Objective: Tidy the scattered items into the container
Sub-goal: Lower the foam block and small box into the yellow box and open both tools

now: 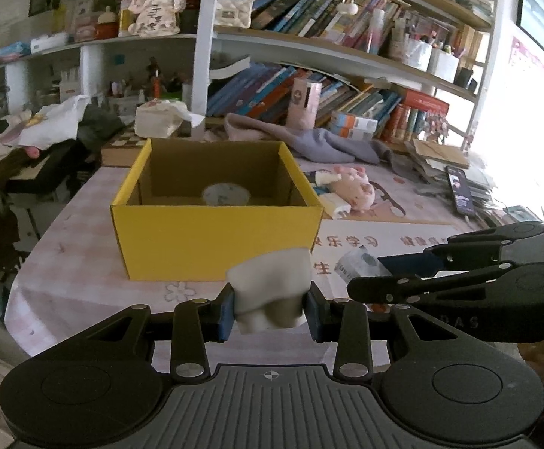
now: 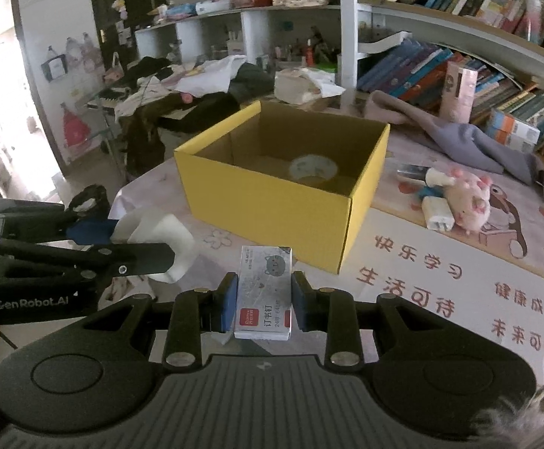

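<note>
Your left gripper is matt black plastic with ridges on its base, shiny round metal pins, and blue rubbery pads. It squeezes a white roll that looks soft and smooth. Your right gripper is made the same way. It holds a small staple box of glossy printed card. The yellow box is cardboard, smooth and matt yellow outside, plain brown inside. A shiny tape roll lies in it. The table cover looks like smooth, slightly shiny plastic. The pink pig toy is fuzzy cloth. The grey cloth looks soft.
</note>
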